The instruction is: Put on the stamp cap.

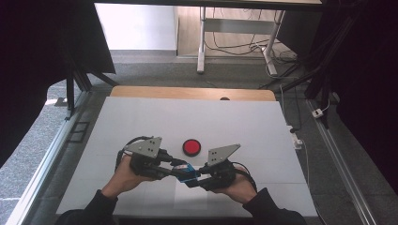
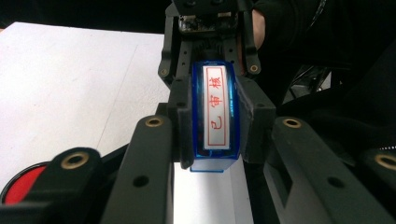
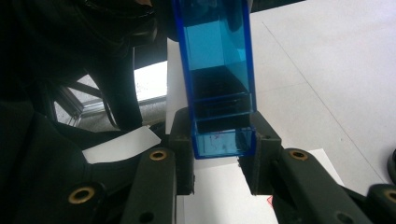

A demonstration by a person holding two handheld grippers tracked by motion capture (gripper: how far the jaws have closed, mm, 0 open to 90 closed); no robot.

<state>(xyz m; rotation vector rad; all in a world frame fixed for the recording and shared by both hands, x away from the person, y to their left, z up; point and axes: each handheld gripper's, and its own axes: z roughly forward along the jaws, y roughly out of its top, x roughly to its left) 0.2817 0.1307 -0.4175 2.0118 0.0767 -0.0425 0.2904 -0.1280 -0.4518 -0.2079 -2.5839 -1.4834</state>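
Note:
A blue see-through stamp (image 1: 187, 172) hangs just above the white table (image 1: 187, 117), near its front edge, and both grippers hold it. My left gripper (image 1: 179, 168) comes in from the left, my right gripper (image 1: 197, 175) from the right. In the left gripper view the stamp (image 2: 215, 107) shows a white face with red characters in a red frame, and my left gripper (image 2: 217, 128) is shut on its near end. In the right gripper view my right gripper (image 3: 224, 140) is shut on the clear blue end of the stamp (image 3: 217, 56).
A round red pad (image 1: 191, 147) lies on the table just beyond the grippers, its edge also at the red pad (image 2: 18, 184). A white sheet (image 1: 192, 199) lies under the hands. Beyond the table's wooden far edge (image 1: 187, 92) are desk legs and cables on the floor.

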